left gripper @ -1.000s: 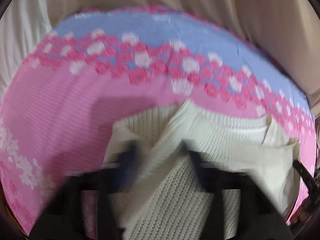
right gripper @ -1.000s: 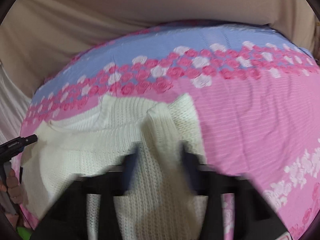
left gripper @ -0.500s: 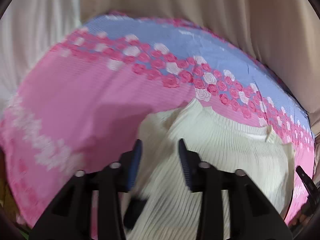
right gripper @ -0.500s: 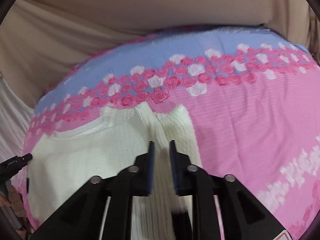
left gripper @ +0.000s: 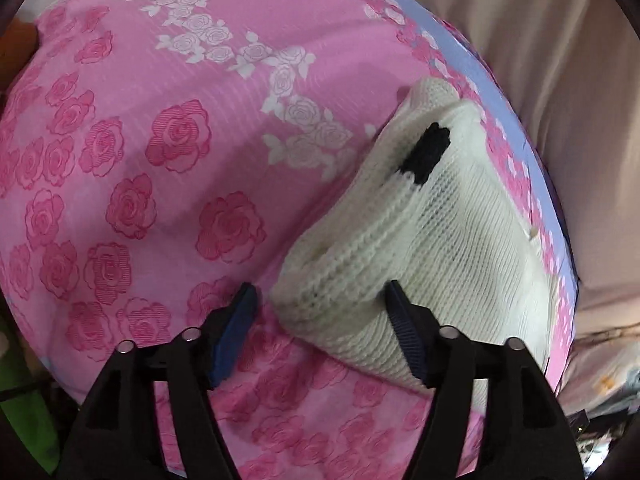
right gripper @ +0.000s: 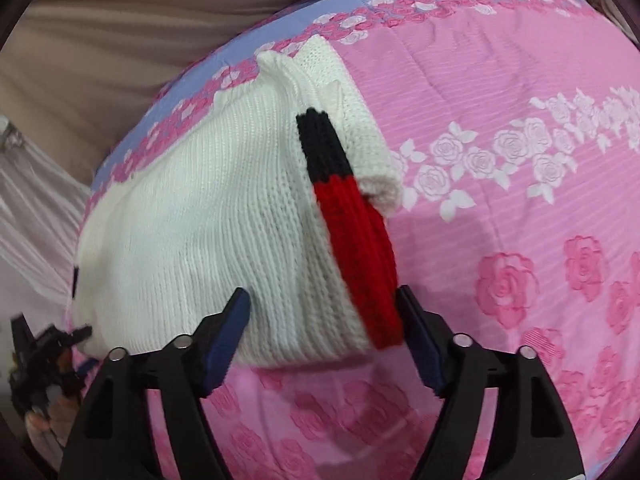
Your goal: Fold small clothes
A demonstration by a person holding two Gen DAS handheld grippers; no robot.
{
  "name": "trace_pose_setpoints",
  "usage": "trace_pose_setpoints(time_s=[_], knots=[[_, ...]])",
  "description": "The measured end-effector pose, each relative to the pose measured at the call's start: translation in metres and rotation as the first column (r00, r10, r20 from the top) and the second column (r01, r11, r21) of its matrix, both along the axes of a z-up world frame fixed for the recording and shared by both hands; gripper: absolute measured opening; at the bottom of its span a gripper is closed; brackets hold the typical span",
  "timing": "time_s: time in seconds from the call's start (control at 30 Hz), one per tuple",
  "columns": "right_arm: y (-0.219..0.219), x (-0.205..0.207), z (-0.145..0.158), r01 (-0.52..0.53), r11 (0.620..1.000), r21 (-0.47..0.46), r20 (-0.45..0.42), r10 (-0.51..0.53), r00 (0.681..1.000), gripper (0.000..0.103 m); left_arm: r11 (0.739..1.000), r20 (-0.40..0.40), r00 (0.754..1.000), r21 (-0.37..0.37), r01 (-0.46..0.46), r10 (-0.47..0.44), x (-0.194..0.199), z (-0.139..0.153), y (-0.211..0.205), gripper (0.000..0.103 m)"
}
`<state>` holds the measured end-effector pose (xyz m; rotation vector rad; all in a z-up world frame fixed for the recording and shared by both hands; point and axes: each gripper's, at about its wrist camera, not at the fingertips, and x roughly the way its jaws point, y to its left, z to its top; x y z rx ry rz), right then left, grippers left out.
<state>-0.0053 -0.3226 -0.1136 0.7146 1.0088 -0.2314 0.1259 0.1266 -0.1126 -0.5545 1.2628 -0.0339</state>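
Right wrist view has the white knit sweater [right gripper: 208, 216] lying folded on the pink rose-print bedspread [right gripper: 500, 92], red-and-black cuff [right gripper: 352, 240] tucked along its near edge; it looks soft, thick and floppy, so a pinch across the doubled ribbed hem should hold best. Both tools have just been opening: the right tool [right gripper: 324, 312] stands wide, straddling the hem corner without pressing it. The left tool [left gripper: 320, 304] is spread too, over the other folded corner [left gripper: 328, 292], nothing gripped.
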Motion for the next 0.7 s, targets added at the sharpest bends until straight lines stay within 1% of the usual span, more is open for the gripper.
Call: trace_pose_setpoints(time_s=[0.03, 0.07, 0.1, 0.13, 0.17, 0.2, 0.27, 0.33, 0.4, 0.47, 0.53, 0.57, 0.6, 0.63, 0.67, 0.7], knots=[[-0.003, 0.003, 0.000, 0.019, 1.000, 0.022, 0.011, -0.019, 1.000, 0.079, 1.000, 0.002, 1.000, -0.004, 0.000, 0.000, 0.003, 0.000, -0.003, 0.070], [-0.006, 0.006, 0.000, 0.032, 0.998, 0.053, 0.031, -0.034, 0.999, 0.062, 1.000, 0.001, 1.000, -0.002, 0.006, -0.006, 0.006, 0.000, -0.006, 0.068], [-0.009, 0.012, -0.001, 0.029, 0.994, 0.105, 0.039, -0.034, 0.999, 0.016, 1.000, -0.001, 1.000, -0.006, 0.023, -0.023, 0.011, 0.001, -0.010, 0.051], [-0.011, 0.014, 0.000, 0.037, 0.991, 0.125, 0.029, -0.041, 0.999, 0.017, 0.999, -0.013, 0.999, -0.012, 0.042, -0.042, 0.015, 0.001, -0.013, 0.031], [-0.011, 0.014, 0.008, 0.038, 0.993, 0.113, 0.041, -0.043, 0.998, 0.015, 0.998, -0.023, 0.998, -0.026, 0.052, -0.052, 0.018, 0.003, -0.014, 0.025], [-0.010, 0.013, 0.023, 0.024, 0.997, 0.075, 0.059, -0.028, 0.998, 0.014, 0.997, -0.028, 0.998, -0.043, 0.059, -0.060, 0.019, 0.010, -0.013, 0.018], [-0.009, 0.003, 0.050, 0.012, 1.000, 0.026, 0.083, -0.015, 0.996, 0.013, 0.997, -0.020, 0.997, -0.046, 0.068, -0.069, 0.015, 0.026, -0.008, 0.015], [-0.013, -0.019, 0.074, 0.006, 1.000, 0.004, 0.092, -0.007, 0.996, 0.012, 0.994, -0.015, 0.996, -0.063, 0.090, -0.091, 0.004, 0.045, 0.000, 0.015], [-0.016, -0.045, 0.084, -0.003, 0.999, -0.041, 0.056, 0.005, 0.998, 0.011, 0.992, -0.033, 0.993, -0.057, 0.113, -0.115, -0.011, 0.054, 0.007, 0.015], [-0.021, -0.071, 0.076, -0.003, 0.998, -0.059, -0.001, 0.003, 1.000, 0.011, 0.990, -0.088, 0.986, -0.037, 0.138, -0.141, -0.029, 0.046, 0.012, 0.015], [-0.024, -0.097, 0.047, 0.002, 0.998, -0.055, -0.092, -0.007, 0.996, 0.011, 0.988, -0.150, 0.976, -0.018, 0.156, -0.157, -0.042, 0.028, 0.011, 0.015], [-0.024, -0.105, 0.030, -0.003, 0.998, -0.057, -0.121, -0.004, 0.993, 0.011, 0.986, -0.184, 0.970, 0.007, 0.165, -0.161, -0.051, 0.012, 0.008, 0.015], [-0.021, -0.111, 0.013, -0.008, 0.999, -0.049, -0.141, 0.001, 0.990, 0.011, 0.984, -0.194, 0.967, 0.033, 0.173, -0.164, -0.056, 0.003, 0.006, 0.015], [-0.020, -0.116, 0.004, -0.001, 0.999, -0.037, -0.137, -0.005, 0.991, 0.011, 0.982, -0.184, 0.969, 0.061, 0.178, -0.164, -0.061, -0.005, 0.003, 0.015], [-0.022, -0.118, 0.003, 0.019, 1.000, -0.022, -0.112, -0.021, 0.993, 0.013, 0.981, -0.163, 0.973, 0.080, 0.178, -0.164, -0.063, -0.003, 0.001, 0.015], [-0.024, -0.118, 0.006, 0.026, 1.000, -0.004, -0.111, -0.026, 0.993, 0.017, 0.977, -0.158, 0.973, 0.101, 0.188, -0.170, -0.064, 0.002, -0.003, 0.016]])
